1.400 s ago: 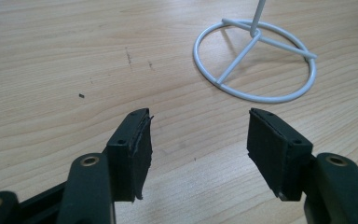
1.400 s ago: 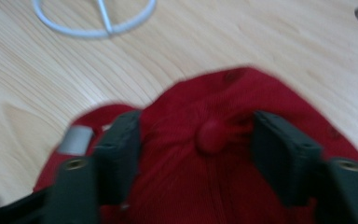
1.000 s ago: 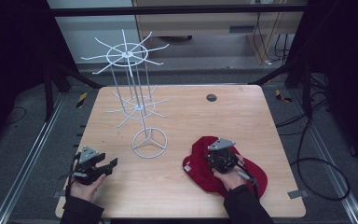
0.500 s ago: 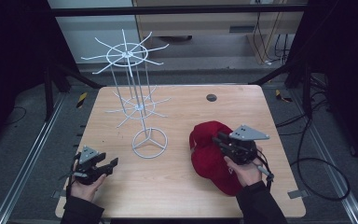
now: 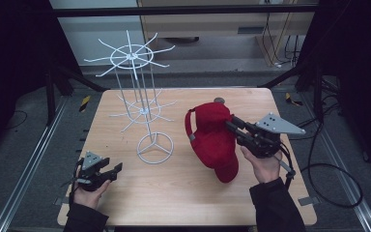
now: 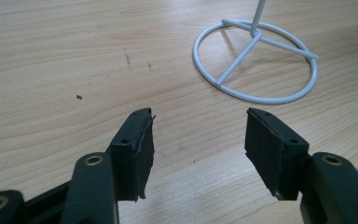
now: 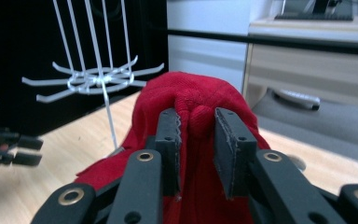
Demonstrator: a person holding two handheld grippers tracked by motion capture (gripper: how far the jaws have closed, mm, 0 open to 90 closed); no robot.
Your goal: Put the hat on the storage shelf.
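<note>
A red cap (image 5: 215,137) hangs in the air above the right half of the wooden table (image 5: 183,193), its brim pointing down toward the near edge. My right gripper (image 5: 233,126) is shut on a fold of the cap's crown (image 7: 196,112), which bunches between the two pads. The white wire rack (image 5: 142,108) stands left of the cap, with a ring base (image 6: 255,65) and two tiers of spokes (image 7: 91,79). At the table's near left corner, my left gripper (image 5: 112,170) rests low and open, nothing between its pads (image 6: 198,144).
A small dark round object (image 5: 219,100) lies near the table's far edge, behind the cap. Black frame bars (image 5: 77,79) and cables (image 5: 328,169) surround the table. A desk with drawers (image 7: 307,51) stands beyond.
The right gripper has lifted the red cap off the table and carried it up and slightly away from the near edge. The left gripper has stayed where it was.
</note>
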